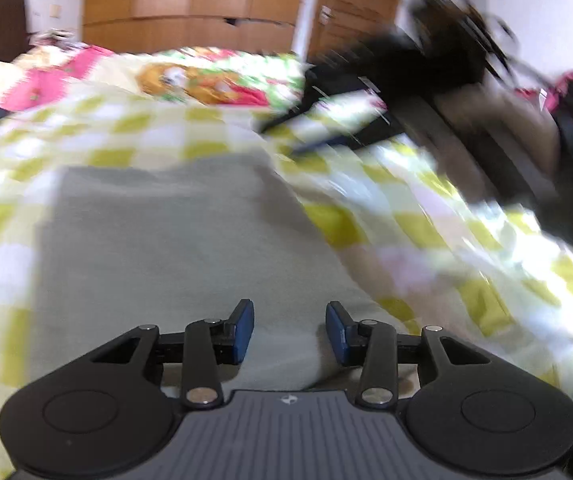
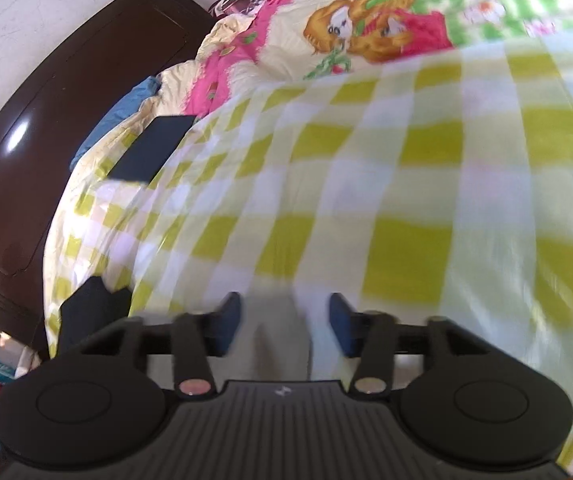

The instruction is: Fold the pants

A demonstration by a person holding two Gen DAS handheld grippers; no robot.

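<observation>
Grey pants [image 1: 166, 240] lie flat on a bed sheet checked in yellow-green and white [image 1: 426, 232]. My left gripper [image 1: 289, 330] hovers over their near part, open, with a clear gap between its blue pads [image 1: 242, 330] and only flat cloth under it. In the right wrist view a raised fold of the grey pants [image 2: 278, 332] stands between the blue pads [image 2: 228, 326] of my right gripper [image 2: 284, 326]. Those pads stand apart from the fold on both sides, so it is open. The checked sheet [image 2: 406, 180] fills the view beyond.
A cartoon-print quilt [image 2: 366, 32] is bunched at the far side of the bed. A dark flat object [image 2: 150, 148] lies near the dark wooden headboard [image 2: 46, 140], with a dark cloth [image 2: 86, 308] at the bed's edge. A wooden wardrobe [image 1: 190, 0] and blurred dark shapes [image 1: 446, 64] stand behind.
</observation>
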